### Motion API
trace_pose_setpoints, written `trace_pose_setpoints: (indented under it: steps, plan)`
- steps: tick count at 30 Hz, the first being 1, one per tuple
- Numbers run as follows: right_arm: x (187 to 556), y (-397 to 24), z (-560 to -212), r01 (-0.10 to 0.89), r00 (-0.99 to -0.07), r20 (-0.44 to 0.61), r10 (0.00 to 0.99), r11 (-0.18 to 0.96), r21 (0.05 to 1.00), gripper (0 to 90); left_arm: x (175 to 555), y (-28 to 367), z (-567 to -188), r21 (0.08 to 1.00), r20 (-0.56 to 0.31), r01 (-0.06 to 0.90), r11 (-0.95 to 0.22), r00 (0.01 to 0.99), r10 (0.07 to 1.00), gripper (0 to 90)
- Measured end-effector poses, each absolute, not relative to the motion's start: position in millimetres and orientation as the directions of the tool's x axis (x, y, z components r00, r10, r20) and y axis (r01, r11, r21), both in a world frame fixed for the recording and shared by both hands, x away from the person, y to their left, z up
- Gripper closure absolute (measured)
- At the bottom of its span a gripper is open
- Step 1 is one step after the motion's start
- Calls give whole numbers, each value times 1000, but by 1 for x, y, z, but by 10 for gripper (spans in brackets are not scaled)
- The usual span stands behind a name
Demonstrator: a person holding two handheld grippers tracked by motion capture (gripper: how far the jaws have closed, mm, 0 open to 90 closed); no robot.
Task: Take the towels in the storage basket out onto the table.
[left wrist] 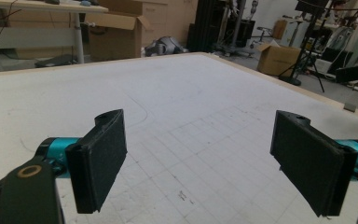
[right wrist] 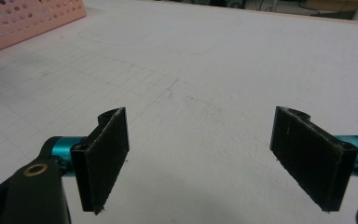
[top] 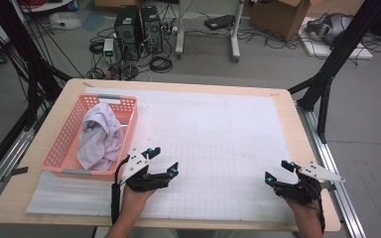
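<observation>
We note the pink basket (top: 64, 144) at the far left of the bench (top: 287, 114), standing on the left edge of the white gridded mat (top: 218, 144). A crumpled pale towel (top: 99, 136) lies inside it, heaped against the right-hand wall and rising a little above the rim. In the right gripper view we see a corner of the same basket (right wrist: 23, 21) at the upper left, well apart from the jaws.

Just right of the basket's near corner we find the left tool (top: 162, 159), held in a hand (top: 134, 201) that comes in from the bottom edge. It is close beside the basket, not touching it, and tilted towards the middle of the mat. Its jaws stand spread wide with nothing between them; in the left gripper view the left tool (left wrist: 198, 163) shows only bare gridded mat in the gap.

The middle of the mat carries faint pencilled outlines.

At the right, near the mat's near right corner, we record the right tool (top: 277, 171), held by the other hand (top: 307, 218). Its jaws are likewise spread wide and empty; in the right gripper view the right tool (right wrist: 198, 161) frames plain mat between the two black pads (right wrist: 105, 156). The two tools are well apart.
</observation>
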State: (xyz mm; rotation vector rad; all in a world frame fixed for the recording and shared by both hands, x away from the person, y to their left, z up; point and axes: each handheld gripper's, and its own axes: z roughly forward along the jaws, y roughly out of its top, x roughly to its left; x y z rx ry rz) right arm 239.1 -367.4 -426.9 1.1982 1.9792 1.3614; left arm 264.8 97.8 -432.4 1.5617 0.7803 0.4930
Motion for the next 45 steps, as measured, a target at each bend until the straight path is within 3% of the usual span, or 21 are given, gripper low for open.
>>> trace_pose_setpoints:
  steps: [29,45]
  plan:
    - [233,-369,-428,416,-521,126,844,122,901,183,261,97,-420,980,-126,196,-24,715,687,205]
    - [236,-367,-430,424,-529,120,840,139,895,183,273,139,-376,985,-128,171,11,692,711,202]
